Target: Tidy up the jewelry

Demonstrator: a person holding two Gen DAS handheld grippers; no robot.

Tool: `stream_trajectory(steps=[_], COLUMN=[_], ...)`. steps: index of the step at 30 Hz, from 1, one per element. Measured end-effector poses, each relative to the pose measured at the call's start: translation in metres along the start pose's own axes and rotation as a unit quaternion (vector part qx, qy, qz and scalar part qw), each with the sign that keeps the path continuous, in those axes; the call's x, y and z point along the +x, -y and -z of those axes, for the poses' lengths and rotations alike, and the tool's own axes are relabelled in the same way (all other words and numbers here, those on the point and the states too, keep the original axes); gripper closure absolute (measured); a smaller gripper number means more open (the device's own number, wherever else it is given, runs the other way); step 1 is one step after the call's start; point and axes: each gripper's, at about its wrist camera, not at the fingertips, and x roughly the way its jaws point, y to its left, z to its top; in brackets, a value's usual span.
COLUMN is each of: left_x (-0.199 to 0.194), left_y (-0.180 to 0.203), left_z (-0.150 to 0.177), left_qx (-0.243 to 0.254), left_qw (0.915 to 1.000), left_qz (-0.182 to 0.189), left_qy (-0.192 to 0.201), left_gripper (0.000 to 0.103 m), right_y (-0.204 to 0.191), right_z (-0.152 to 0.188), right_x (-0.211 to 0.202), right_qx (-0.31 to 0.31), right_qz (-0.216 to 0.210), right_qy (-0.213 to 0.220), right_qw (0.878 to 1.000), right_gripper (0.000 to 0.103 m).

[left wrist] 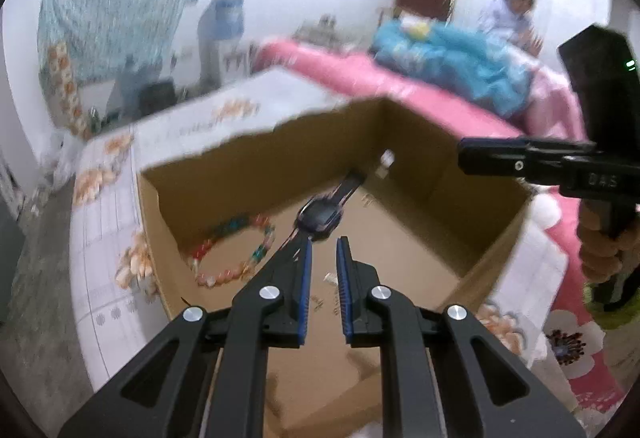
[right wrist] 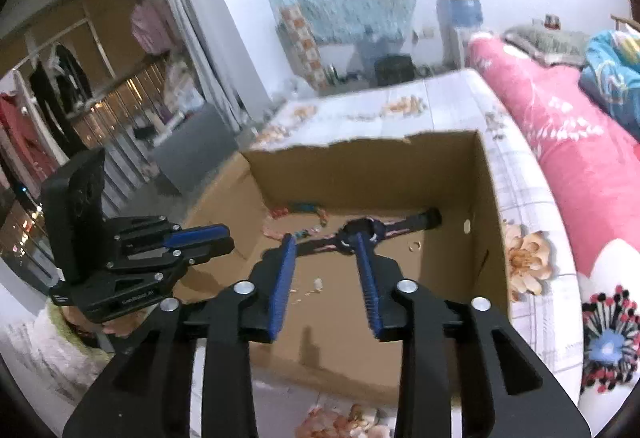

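The watch (left wrist: 320, 215) lay flat on the floor of the cardboard box (left wrist: 256, 161), beside the bead bracelet (left wrist: 236, 254), just ahead of both grippers. Its strap ran away from the left gripper (left wrist: 324, 244) and crosswise to the right gripper (right wrist: 326, 244), so the right jaws straddled the strap's width. Both tools pointed obliquely down into the box. Left jaws stood narrowly parted, right jaws wider; neither held anything. The right appeared marginally nearer.

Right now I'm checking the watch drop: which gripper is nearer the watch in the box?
Left. The left gripper hangs just short of the watch; the right gripper is slightly farther back.
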Motion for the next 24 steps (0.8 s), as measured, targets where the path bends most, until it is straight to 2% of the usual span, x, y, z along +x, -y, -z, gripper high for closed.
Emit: stream_trajectory(steps=[3, 7, 9, 13, 15, 17, 19, 24], left_x=[-0.028, -0.054, -0.060, -0.038, -0.016, 0.000, 0.013, 0.040], left_y=[0.012, 0.036, 0.052, 0.074, 0.080, 0.082, 0.084, 0.094], left_z=[0.017, 0.048, 0.066, 0.095, 0.102, 0.104, 0.103, 0.105], left_qx=[0.021, 0.059, 0.077, 0.076, 0.069, 0.067, 0.080, 0.137], left_qw=[0.9988, 0.9959, 0.9942, 0.9947, 0.9956, 0.9956, 0.9948, 0.9876], left_qz=[0.016, 0.040, 0.051, 0.069, 0.057, 0.053, 0.041, 0.023], left_qy=[0.042, 0.057, 0.055, 0.003, -0.028, -0.039, -0.047, -0.072], left_gripper=[0.088, 0.086, 0.080, 0.078, 0.078, 0.078, 0.078, 0.078], right_y=[-0.005, -0.016, -0.019, -0.013, -0.007, -0.003, -0.003, -0.007], right_z=[0.015, 0.053, 0.071, 0.111, 0.124, 0.138, 0.145, 0.152], right_x=[-0.025, -0.050, -0.055, -0.046, -0.037, -0.026, -0.018, -0.005], right_qx=[-0.004, -0.013, -0.008, 0.046, 0.080, 0.105, 0.111, 0.120], right_qz=[-0.014, -0.038, -0.044, -0.040, -0.043, -0.040, -0.033, -0.050], right_qy=[0.028, 0.040, 0.035, 0.004, -0.013, -0.030, -0.041, -0.057], right_qw=[1.000, 0.998, 0.998, 0.998, 0.996, 0.993, 0.992, 0.990], right_gripper=[0.063, 0.060, 0.060, 0.060, 0.060, 0.059, 0.060, 0.060])
